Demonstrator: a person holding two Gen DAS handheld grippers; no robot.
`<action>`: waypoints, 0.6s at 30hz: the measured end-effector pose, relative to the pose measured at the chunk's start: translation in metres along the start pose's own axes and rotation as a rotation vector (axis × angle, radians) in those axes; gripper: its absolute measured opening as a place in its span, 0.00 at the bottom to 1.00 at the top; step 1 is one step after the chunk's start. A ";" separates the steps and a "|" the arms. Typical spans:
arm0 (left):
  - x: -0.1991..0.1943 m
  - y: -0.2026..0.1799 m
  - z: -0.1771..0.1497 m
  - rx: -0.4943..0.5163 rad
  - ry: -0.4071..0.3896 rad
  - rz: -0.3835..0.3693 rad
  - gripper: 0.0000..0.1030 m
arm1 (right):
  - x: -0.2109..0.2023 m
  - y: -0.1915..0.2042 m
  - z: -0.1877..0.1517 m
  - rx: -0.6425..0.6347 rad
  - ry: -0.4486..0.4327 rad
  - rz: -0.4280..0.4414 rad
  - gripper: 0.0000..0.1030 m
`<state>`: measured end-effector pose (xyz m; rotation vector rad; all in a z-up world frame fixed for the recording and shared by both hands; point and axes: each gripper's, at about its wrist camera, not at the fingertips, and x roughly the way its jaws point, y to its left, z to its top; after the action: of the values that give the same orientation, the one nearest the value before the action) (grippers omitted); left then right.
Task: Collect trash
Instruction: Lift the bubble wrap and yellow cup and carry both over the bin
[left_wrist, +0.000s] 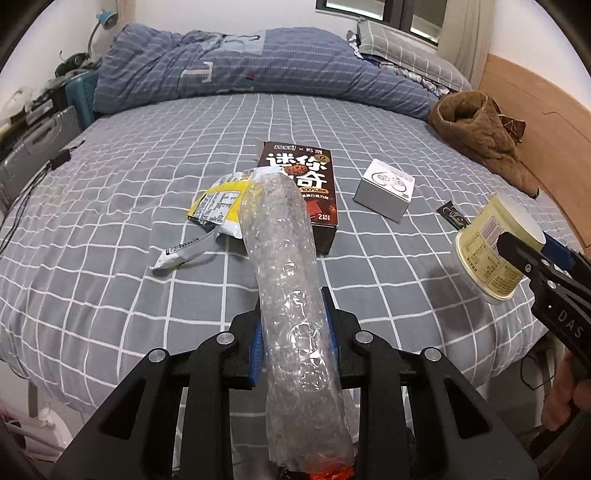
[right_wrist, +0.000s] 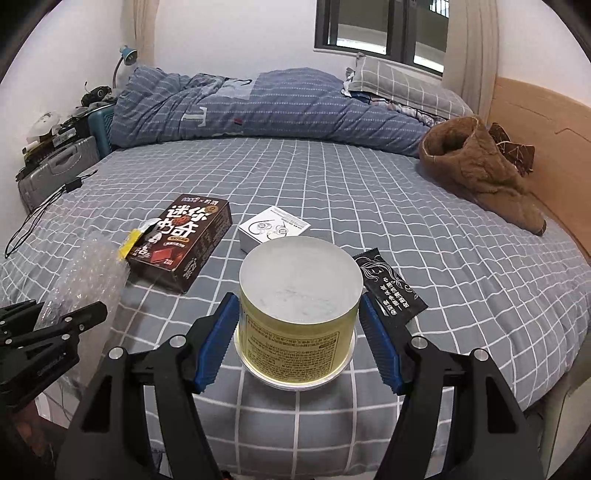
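A: Left wrist view has the left gripper (left_wrist: 293, 332) clenched on a roll of clear bubble wrap (left_wrist: 286, 280), which runs forward between the blue pads (left_wrist: 256, 350) and sticks out past them above the bed (left_wrist: 110, 277). How does the other claw stand?

B: The right gripper (right_wrist: 297, 339) grasps a pale yellow tub (right_wrist: 297, 317), upside down by its label, one blue pad on each side of it. The tub hangs above the near edge of the checked bed sheet, as does the bubble wrap.

A: What trash lies on the bed beyond them?

B: Near the middle of the bed lies a dark brown cookie box (left_wrist: 308, 192), flat. A torn yellow and white snack wrapper (left_wrist: 214, 210) lies just to its left, touching it. Right of the box, apart from it, sits a small white earphone box (right_wrist: 273, 229). A black sachet (right_wrist: 389, 288) lies just beside the tub on its right, toward the right edge of the bed.

A: Anything along the far side?

B: A blue striped quilt (right_wrist: 266, 107) is bunched along the far edge, and a brown fleece garment (right_wrist: 476, 170) lies by the wooden headboard (right_wrist: 554, 155) at the right edge.
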<state>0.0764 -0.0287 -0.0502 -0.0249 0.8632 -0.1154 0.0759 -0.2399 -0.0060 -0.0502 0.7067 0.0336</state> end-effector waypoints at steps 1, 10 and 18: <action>-0.002 -0.001 -0.001 0.003 -0.002 -0.003 0.25 | -0.003 0.001 -0.001 0.000 -0.001 0.001 0.63; -0.015 -0.005 -0.008 0.018 -0.022 -0.028 0.25 | -0.021 0.005 -0.015 -0.001 0.009 0.006 0.63; -0.034 -0.007 -0.028 0.017 -0.014 -0.034 0.25 | -0.042 0.009 -0.025 0.002 0.003 0.014 0.63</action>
<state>0.0329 -0.0314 -0.0421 -0.0241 0.8478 -0.1546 0.0272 -0.2328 0.0025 -0.0434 0.7097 0.0465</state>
